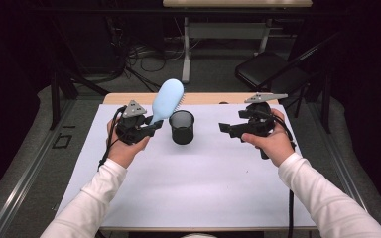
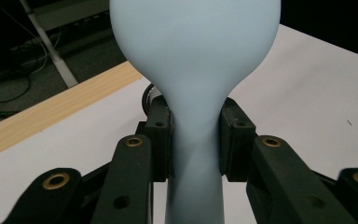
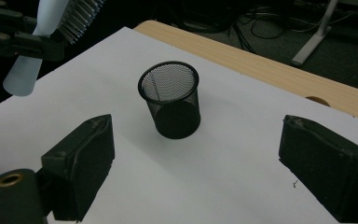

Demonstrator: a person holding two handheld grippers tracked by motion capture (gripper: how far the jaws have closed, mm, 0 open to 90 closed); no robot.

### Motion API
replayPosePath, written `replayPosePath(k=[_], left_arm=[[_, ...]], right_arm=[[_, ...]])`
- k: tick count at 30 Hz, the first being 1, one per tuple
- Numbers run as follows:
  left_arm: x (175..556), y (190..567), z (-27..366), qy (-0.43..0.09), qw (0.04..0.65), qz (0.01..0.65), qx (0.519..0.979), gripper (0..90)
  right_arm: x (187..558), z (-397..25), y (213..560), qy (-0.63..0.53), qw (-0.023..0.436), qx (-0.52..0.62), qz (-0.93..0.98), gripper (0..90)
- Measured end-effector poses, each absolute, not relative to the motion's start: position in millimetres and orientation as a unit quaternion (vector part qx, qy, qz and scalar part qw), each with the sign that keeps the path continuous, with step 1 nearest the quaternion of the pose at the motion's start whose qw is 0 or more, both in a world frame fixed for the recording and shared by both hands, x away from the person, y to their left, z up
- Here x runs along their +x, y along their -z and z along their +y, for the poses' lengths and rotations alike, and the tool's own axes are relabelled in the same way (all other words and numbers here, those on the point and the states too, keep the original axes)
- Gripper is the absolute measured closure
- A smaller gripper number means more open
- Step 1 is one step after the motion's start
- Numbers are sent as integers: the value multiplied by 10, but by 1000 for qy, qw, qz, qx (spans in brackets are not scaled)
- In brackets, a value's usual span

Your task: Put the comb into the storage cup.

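Left gripper (image 1: 151, 126): raised in your left hand (image 1: 124, 148), jaws pointing right and away from you, closed tight (pads (image 2: 161, 140) pressed in from both sides).
Right gripper (image 1: 224, 128): held in your right hand (image 1: 273, 144), jaws pointing left, spread wide apart with nothing between them.
Forearms: both white sleeves (image 1: 92, 198) enter from the bottom edge, angled inward.

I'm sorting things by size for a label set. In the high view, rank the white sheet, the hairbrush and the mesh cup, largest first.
1. White sheet, by far.
2. Hairbrush, though raised nearer the camera.
3. Mesh cup, close to the hairbrush in size.
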State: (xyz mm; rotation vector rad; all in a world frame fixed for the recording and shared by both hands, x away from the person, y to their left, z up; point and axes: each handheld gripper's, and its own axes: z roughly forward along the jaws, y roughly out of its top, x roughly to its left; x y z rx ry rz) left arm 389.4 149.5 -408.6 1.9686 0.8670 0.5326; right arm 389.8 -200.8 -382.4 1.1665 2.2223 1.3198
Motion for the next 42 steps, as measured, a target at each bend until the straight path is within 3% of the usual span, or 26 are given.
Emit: replayPosePath(k=[19, 31, 42], left_arm=[[3981, 4077, 1325, -220, 478, 351, 775, 698], [3988, 4055, 1231, -222, 486, 344, 772, 698], [3991, 4051, 1196, -223, 488, 343, 771, 698]], right_arm=[[4217, -1575, 3499, -478, 123, 402, 771, 126], [4399, -1401, 3296, -482, 130, 414, 761, 145], [4473, -1313, 3248, -495, 127, 412, 755, 223]])
